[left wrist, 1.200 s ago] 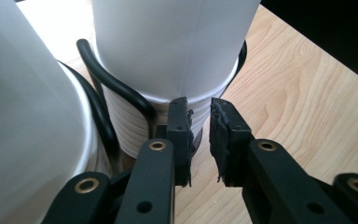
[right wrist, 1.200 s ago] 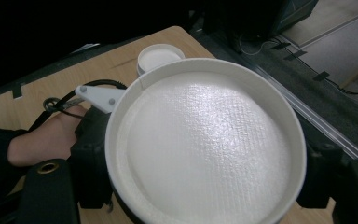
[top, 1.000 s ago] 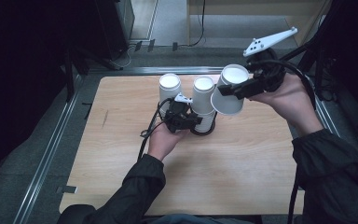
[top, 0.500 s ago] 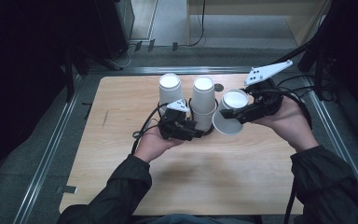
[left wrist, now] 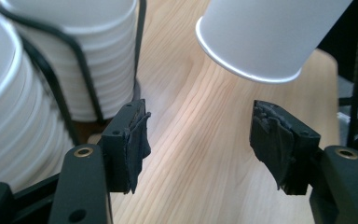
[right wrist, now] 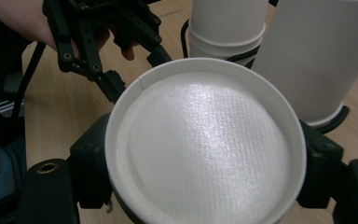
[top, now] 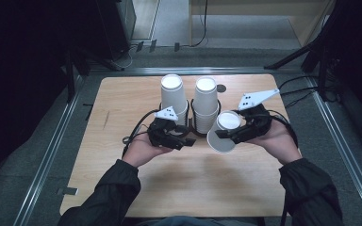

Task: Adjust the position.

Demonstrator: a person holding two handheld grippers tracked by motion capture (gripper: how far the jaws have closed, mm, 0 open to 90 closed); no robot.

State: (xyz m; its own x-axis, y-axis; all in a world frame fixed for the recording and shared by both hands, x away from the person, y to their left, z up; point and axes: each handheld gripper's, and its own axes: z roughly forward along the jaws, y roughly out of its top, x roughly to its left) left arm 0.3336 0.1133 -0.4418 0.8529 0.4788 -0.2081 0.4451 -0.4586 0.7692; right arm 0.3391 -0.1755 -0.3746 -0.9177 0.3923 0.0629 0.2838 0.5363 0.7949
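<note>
Two stacks of upturned white paper cups, the left stack (top: 173, 96) and the right stack (top: 205, 101), stand in a black wire holder (top: 189, 126) at mid-table. My right gripper (top: 225, 135) is shut on a single white cup (top: 227, 123), tilted with its base up, low beside the right stack. In the right gripper view the cup's base (right wrist: 205, 140) sits between the jaws of my right gripper (right wrist: 205, 156). My left gripper (top: 185, 141) is in front of the holder; its jaws have just been opening, and my left gripper (left wrist: 203, 144) has only bare wood between its pads.
The wooden table (top: 193, 183) has free room toward the person. A metal rail frames it, and the floor beyond is dark, with cables at the back. A small dark hole (top: 221, 88) marks the table behind the stacks.
My right hand has come down with the cup from above the stacks to just over the table. My left gripper has drawn back from the holder toward the person.
</note>
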